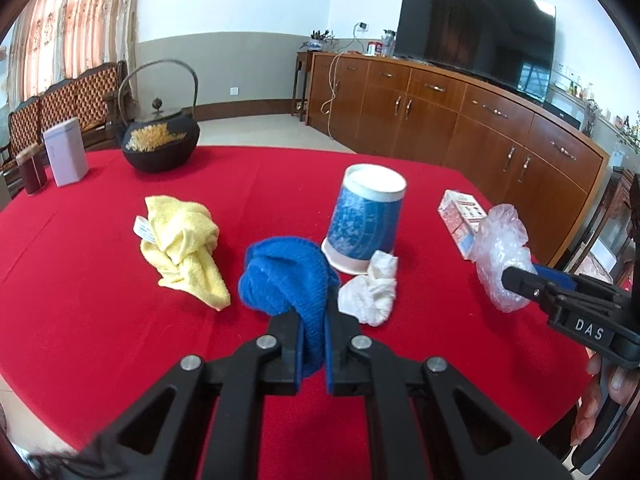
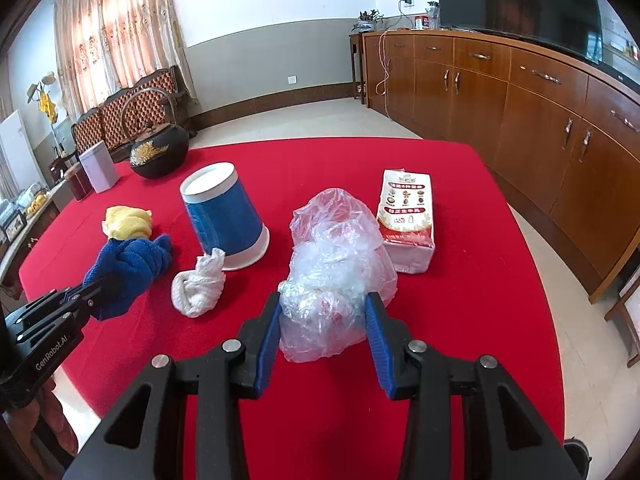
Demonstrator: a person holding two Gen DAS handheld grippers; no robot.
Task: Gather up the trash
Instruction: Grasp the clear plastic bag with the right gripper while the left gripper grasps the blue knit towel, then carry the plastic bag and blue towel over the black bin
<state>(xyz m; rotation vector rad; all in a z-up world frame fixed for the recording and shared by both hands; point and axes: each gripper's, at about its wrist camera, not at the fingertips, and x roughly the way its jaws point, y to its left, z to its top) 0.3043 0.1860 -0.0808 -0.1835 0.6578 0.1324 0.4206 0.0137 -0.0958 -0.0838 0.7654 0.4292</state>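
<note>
White letters "DAS" stand on the black body of the right gripper [image 1: 516, 280], seen from the left wrist camera. From the right wrist camera, "GenRobot.AI" runs along the side of the left gripper [image 2: 94, 294]. The milk carton [image 2: 406, 220] carries printed Chinese characters and small pictures, too small to read.

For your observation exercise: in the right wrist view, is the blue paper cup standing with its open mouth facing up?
No. The blue paper cup stands upside down on the red tablecloth, wide rim down and closed base on top.
</note>
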